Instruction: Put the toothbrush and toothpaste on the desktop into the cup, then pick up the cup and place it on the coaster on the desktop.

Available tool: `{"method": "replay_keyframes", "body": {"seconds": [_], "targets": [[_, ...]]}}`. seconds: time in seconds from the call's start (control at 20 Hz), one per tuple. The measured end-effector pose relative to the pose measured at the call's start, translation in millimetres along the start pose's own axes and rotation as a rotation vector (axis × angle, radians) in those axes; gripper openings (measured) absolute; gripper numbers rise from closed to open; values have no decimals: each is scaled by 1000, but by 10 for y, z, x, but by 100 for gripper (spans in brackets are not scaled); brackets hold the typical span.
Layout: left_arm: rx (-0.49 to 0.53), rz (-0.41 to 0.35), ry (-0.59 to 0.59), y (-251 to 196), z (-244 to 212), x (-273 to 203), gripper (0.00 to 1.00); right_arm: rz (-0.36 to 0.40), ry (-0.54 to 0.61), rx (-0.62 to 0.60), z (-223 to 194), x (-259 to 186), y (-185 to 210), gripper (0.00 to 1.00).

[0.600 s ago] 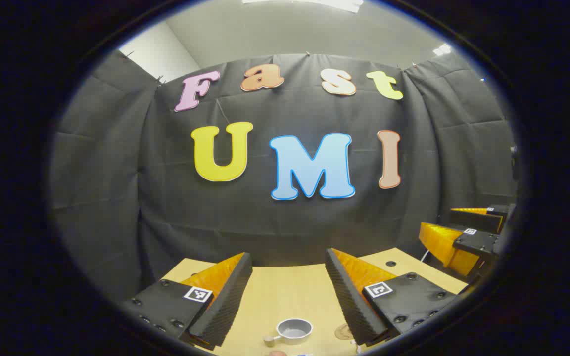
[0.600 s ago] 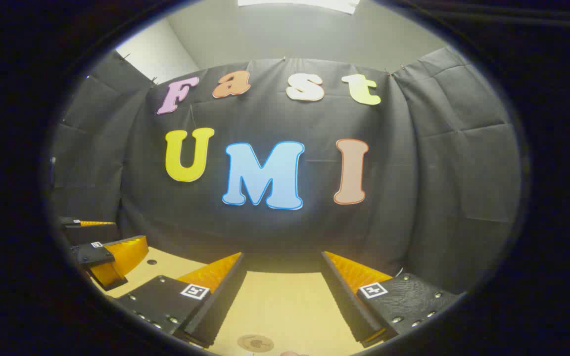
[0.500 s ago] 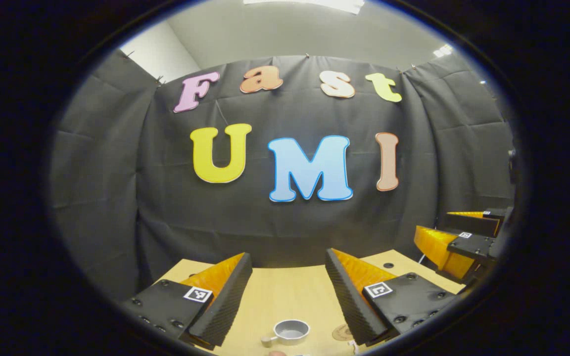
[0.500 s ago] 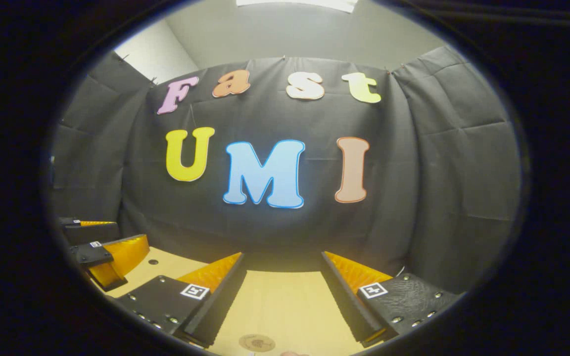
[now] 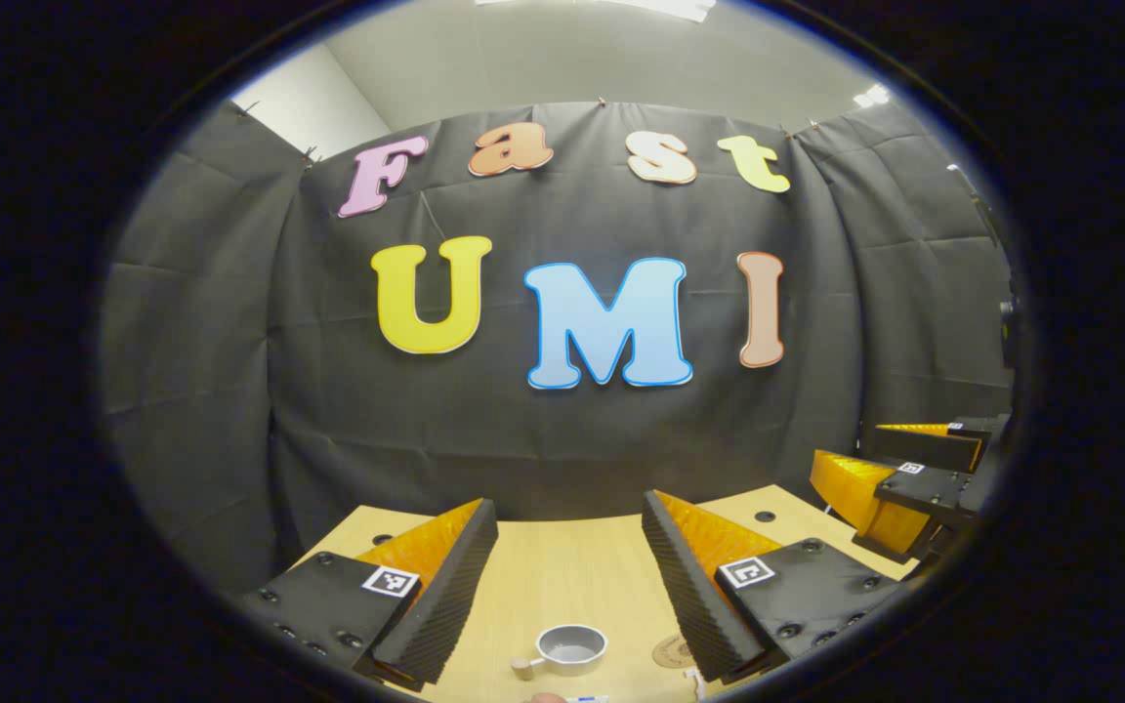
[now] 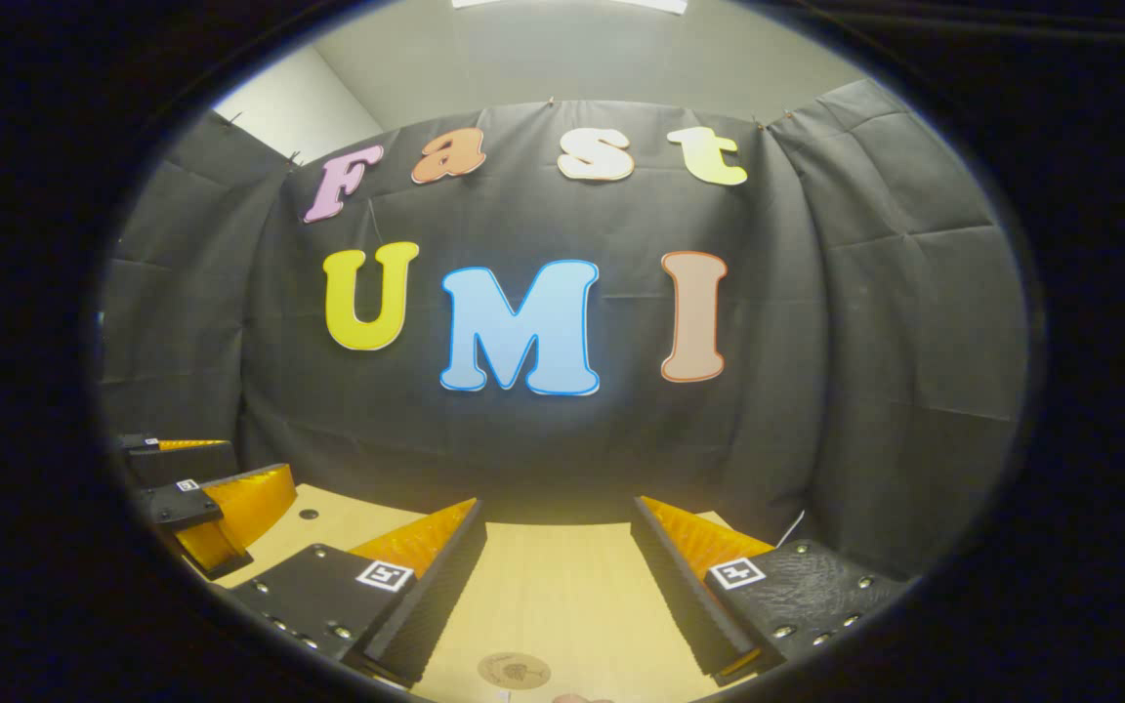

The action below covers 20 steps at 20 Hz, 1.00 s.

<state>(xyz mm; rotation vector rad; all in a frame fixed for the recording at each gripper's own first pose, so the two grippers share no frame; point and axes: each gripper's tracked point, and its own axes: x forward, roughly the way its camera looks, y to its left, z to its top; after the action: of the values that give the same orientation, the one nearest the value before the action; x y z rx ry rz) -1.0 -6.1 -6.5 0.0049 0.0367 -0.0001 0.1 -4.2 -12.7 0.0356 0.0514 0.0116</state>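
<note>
Grey handled cup [image 5: 572, 648] upright, empty, beside round coaster [image 5: 671, 651]

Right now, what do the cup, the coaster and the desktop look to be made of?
Cup: grey, matte, likely ceramic or enamel, with a pale, wood-like handle. Coaster: thin tan disc with a dark printed motif, probably wood or cork. Desktop: light wood-grain surface, possibly laminate.

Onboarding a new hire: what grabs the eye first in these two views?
The open left gripper, its orange, black-ribbed fingers low in the left gripper view. Between them on the desk stands the grey cup, the coaster beside it. The right gripper gapes likewise.
</note>
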Motion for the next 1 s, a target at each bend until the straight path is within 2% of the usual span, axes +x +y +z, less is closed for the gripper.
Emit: {"method": "replay_keyframes", "body": {"seconds": [0.05, 0.1, 0.15, 0.2, 0.35, 0.4, 0.45, 0.5, 0.6, 0.65, 0.7, 0.8, 0.85, 0.9, 1.0], "targets": [[0, 1, 11, 7, -27, 7, 100, -1, 10, -1, -15, 15, -6, 96], [-1, 0, 28, 5, -65, 12, 96, 2, 25, -2, -79, 0, 9, 94], [-4, -1, 48, -6, -113, 22, 96, 7, 45, -1, -125, 4, 14, 94], [-8, -3, 70, -8, -192, 30, 100, 14, 70, 1, -200, 6, 32, 94], [-16, -3, 140, -35, -499, -74, 100, 28, 142, 19, -409, -18, 63, 94], [-18, -3, 168, -32, -590, -85, 96, 30, 168, 25, -496, -30, 68, 94], [-22, -4, 198, -29, -694, -107, 96, 32, 198, 29, -584, -46, 70, 96], [-28, -4, 233, -20, -803, -125, 100, 33, 224, 34, -674, -60, 69, 94], [-40, -3, 296, -20, -1034, -182, 100, 36, 282, 38, -861, -95, 69, 94], [-44, -2, 321, -11, -1138, -224, 96, 37, 314, 38, -975, -114, 72, 94], [-44, -4, 349, -14, -1227, -248, 100, 42, 348, 39, -1070, -125, 77, 96], [-35, -5, 406, -8, -1445, -323, 100, 49, 409, 47, -1250, -144, 78, 94], [-35, -9, 433, -18, -1559, -368, 97, 54, 443, 47, -1347, -152, 87, 95], [-39, -13, 466, -40, -1678, -414, 100, 62, 477, 48, -1491, -189, 117, 95], [-50, -21, 531, -56, -1913, -458, 100, 75, 540, 52, -1699, -247, 168, 95]]}}
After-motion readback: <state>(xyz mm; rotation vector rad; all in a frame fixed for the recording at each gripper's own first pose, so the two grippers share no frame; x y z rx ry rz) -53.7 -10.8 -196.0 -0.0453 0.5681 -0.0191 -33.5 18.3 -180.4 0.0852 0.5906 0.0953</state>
